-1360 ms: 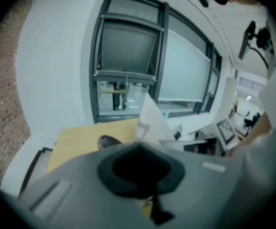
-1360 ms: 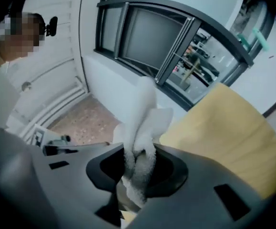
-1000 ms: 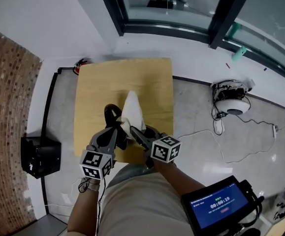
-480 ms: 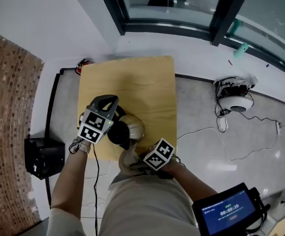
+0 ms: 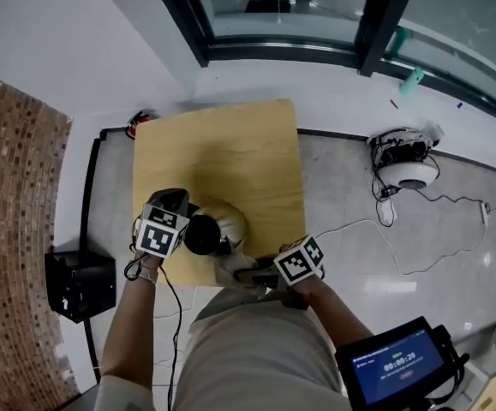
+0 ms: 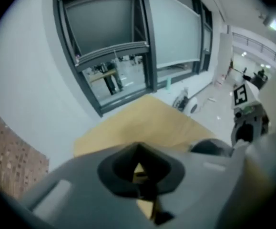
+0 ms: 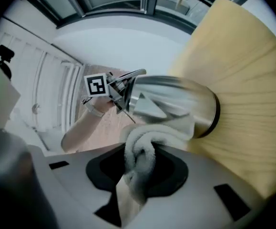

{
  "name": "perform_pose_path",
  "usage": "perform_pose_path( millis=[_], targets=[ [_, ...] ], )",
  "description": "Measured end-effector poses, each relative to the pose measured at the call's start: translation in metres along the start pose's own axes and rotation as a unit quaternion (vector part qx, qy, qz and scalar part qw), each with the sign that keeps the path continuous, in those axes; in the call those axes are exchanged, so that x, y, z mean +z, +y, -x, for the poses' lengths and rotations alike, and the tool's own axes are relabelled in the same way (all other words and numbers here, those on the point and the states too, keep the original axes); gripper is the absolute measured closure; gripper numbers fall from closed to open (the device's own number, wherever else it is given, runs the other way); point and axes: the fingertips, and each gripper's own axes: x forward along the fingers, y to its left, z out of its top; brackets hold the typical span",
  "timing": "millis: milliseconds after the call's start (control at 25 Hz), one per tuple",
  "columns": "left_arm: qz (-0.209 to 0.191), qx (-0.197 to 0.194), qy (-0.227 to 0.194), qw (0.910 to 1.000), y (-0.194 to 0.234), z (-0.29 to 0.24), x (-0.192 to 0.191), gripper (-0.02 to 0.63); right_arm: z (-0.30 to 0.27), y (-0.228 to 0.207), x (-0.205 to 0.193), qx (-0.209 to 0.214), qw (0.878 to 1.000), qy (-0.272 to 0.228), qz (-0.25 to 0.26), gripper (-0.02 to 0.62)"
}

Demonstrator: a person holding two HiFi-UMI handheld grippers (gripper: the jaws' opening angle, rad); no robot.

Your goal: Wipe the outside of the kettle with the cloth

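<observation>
Right gripper view: the right gripper (image 7: 138,178) pinches a bunched grey terry cloth (image 7: 141,149), which presses against the shiny steel kettle (image 7: 173,104). With narrow jaws, the left gripper (image 6: 138,175) clamps the kettle's dark handle. Head view puts the kettle at the lower edge of the square wooden table (image 5: 230,152).

Wooden table (image 5: 230,152); black box (image 5: 78,282) on floor beside; white round device (image 5: 410,176) with cables, right.

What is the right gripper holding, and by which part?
The cloth, pinched at a bunched fold in the right gripper; its other end rests against the kettle.
</observation>
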Motion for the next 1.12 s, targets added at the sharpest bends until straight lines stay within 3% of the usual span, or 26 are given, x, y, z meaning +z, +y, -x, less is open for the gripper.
perform_pose_path(
  millis=[80, 160, 240, 280, 320, 360, 400, 480, 560, 600, 680, 720, 760, 880, 920, 960, 1040, 1120],
  targets=[
    [0.026, 0.01, -0.075, 0.9968, -0.005, 0.039, 0.015, 0.609, 0.035, -0.004, 0.001, -0.007, 1.0, -0.02, 0.019, 0.486],
    [0.048, -0.041, -0.145, 0.9874, -0.038, 0.074, 0.026, 0.609, 0.075, -0.02, 0.032, -0.043, 0.991, -0.13, 0.006, 0.486],
    [0.001, -0.086, -0.141, 0.9863, -0.077, 0.077, 0.019, 0.609, 0.087, -0.018, 0.071, -0.042, 0.974, -0.223, 0.018, 0.486],
    [-0.034, -0.084, -0.127, 0.9878, -0.089, 0.072, 0.013, 0.609, 0.078, -0.008, 0.087, -0.024, 0.97, -0.239, 0.038, 0.486],
    [-0.049, -0.074, -0.121, 0.9887, -0.095, 0.068, 0.01, 0.604, 0.063, 0.0, 0.099, -0.013, 0.969, -0.24, 0.061, 0.486],
    [-0.032, -0.065, -0.125, 0.9895, -0.095, 0.066, 0.009, 0.604, 0.049, 0.0, 0.106, -0.02, 0.969, -0.233, 0.077, 0.486],
    [0.008, -0.063, -0.136, 0.9887, -0.093, 0.065, 0.009, 0.604, 0.039, -0.015, 0.111, -0.046, 0.97, -0.227, 0.078, 0.486],
    [0.068, -0.066, -0.154, 0.9835, -0.09, 0.066, 0.008, 0.605, 0.037, -0.076, 0.11, -0.129, 0.965, -0.229, 0.018, 0.486],
    [0.069, -0.061, -0.152, 0.9841, -0.09, 0.068, 0.006, 0.604, 0.04, -0.116, 0.097, -0.214, 0.957, -0.196, -0.013, 0.486],
    [0.067, -0.056, -0.15, 0.9849, -0.09, 0.068, 0.006, 0.604, 0.04, -0.103, 0.094, -0.229, 0.956, -0.18, 0.019, 0.486],
    [0.064, -0.046, -0.156, 0.9846, -0.09, 0.068, 0.009, 0.604, 0.037, -0.039, 0.099, -0.176, 0.96, -0.195, 0.1, 0.486],
    [0.063, -0.043, -0.161, 0.984, -0.089, 0.068, 0.01, 0.604, 0.034, -0.018, 0.1, -0.144, 0.96, -0.211, 0.112, 0.486],
    [0.061, -0.04, -0.163, 0.9839, -0.088, 0.068, 0.009, 0.604, 0.031, -0.019, 0.096, -0.138, 0.96, -0.221, 0.103, 0.486],
    [0.056, -0.038, -0.152, 0.986, -0.088, 0.068, 0.006, 0.604, 0.031, -0.099, 0.062, -0.227, 0.958, -0.175, 0.005, 0.486],
    [0.057, -0.038, -0.154, 0.9857, -0.088, 0.069, 0.006, 0.604, 0.031, -0.104, 0.052, -0.242, 0.959, -0.149, 0.001, 0.486],
    [0.06, -0.038, -0.157, 0.985, -0.089, 0.069, 0.007, 0.604, 0.03, -0.088, 0.051, -0.236, 0.961, -0.141, 0.026, 0.486],
    [0.063, -0.039, -0.163, 0.9839, -0.088, 0.068, 0.008, 0.604, 0.029, -0.043, 0.061, -0.192, 0.963, -0.17, 0.083, 0.486],
    [0.065, -0.036, -0.165, 0.9836, -0.087, 0.069, 0.004, 0.604, 0.025, -0.049, 0.056, -0.189, 0.962, -0.184, 0.068, 0.486]
  ],
)
